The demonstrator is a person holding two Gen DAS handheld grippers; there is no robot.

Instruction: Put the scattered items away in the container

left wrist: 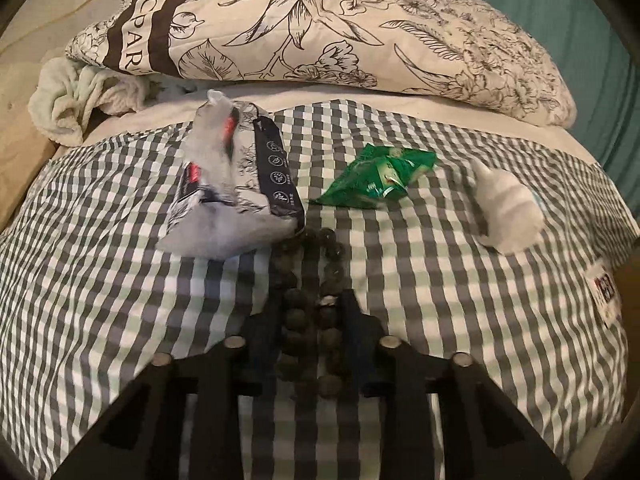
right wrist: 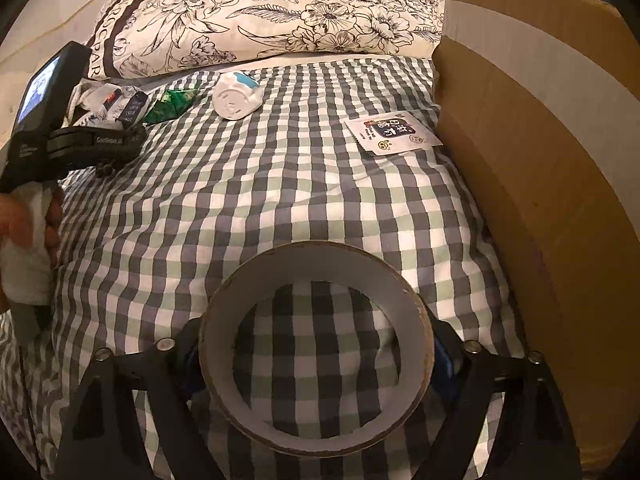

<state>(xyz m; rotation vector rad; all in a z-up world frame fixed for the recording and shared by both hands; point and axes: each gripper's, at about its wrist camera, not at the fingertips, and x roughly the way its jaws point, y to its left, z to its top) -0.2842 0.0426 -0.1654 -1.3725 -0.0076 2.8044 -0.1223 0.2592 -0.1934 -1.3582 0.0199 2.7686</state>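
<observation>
**Two grips made, the box lying to the right**

While the left gripper has its jaws drawn in on a string of dark beads, which runs lengthwise between the fingers and away toward the tissue pack, the right gripper is clamped across a tape roll, its open ring facing the camera. The cardboard box stands just right of that roll, so the right hand is the nearer. The beads appear pinched, though blur leaves this uncertain. A green packet, white cube and sachet lie on the checked bedcover.
</observation>
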